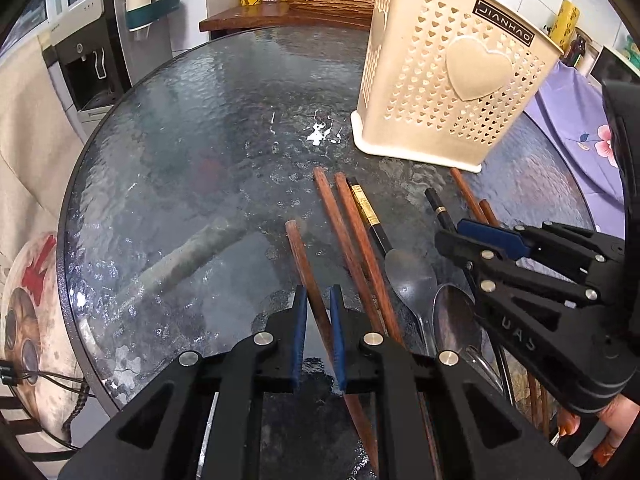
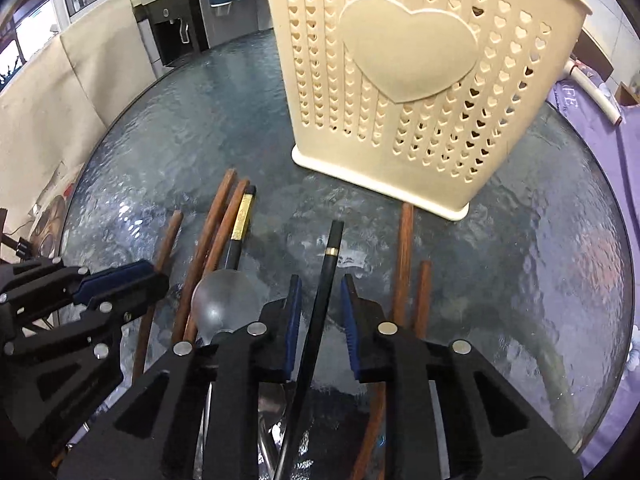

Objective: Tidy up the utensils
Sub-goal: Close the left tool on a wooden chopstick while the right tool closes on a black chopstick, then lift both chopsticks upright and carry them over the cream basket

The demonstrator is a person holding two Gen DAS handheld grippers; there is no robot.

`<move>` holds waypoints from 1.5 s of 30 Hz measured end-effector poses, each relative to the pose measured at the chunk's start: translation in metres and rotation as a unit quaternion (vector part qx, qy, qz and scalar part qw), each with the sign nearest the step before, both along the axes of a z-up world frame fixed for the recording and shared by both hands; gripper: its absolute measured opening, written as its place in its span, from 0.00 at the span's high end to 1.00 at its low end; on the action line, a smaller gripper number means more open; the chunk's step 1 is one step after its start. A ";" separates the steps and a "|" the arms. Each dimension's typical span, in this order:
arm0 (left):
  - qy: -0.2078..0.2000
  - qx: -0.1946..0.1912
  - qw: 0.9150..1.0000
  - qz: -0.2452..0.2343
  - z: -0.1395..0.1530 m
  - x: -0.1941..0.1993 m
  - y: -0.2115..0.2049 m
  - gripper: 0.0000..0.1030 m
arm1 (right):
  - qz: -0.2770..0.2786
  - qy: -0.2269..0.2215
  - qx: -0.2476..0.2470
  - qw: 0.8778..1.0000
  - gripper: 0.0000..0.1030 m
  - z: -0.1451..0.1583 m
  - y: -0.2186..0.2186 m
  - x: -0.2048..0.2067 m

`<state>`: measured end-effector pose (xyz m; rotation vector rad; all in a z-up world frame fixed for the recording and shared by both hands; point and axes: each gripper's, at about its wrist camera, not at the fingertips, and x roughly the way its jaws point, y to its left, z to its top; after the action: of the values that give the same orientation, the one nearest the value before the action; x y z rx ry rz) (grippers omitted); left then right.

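On the glass table, left claw clenched on a brown chopstick, right claw nearly closed around a black chopstick.

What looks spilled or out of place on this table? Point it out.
A white splatter sits dried on the glass table left of the cream utensil holder. Chopsticks and spoons lie loose and unsorted in front of it.

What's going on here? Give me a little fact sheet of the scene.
surface: round glass table
container: cream heart-pattern utensil holder, upright
loose utensils: wooden and black chopsticks, two metal spoons
left tongs: shut on a wooden chopstick
right tongs: around a black chopstick, with gaps showing beside it
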<state>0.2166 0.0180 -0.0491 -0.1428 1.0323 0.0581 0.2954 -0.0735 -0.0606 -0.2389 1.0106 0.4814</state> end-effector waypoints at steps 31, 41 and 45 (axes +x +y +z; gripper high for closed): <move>-0.132 -0.061 0.989 -0.014 0.079 0.002 0.020 0.93 | 0.021 -0.068 0.197 0.978 0.92 0.088 -0.059 -0.026; -0.202 -0.063 0.976 -0.054 0.134 -0.026 0.013 0.93 | 0.055 -0.122 0.235 0.963 0.92 0.146 -0.085 -0.059; -0.204 -0.065 0.975 -0.068 0.139 -0.033 0.013 0.94 | 0.068 -0.124 0.244 0.959 0.92 0.157 -0.091 -0.070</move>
<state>0.1832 0.0309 0.0898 -0.1932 0.6325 -0.1578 0.2257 -0.1645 0.0965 0.0752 0.6073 0.7898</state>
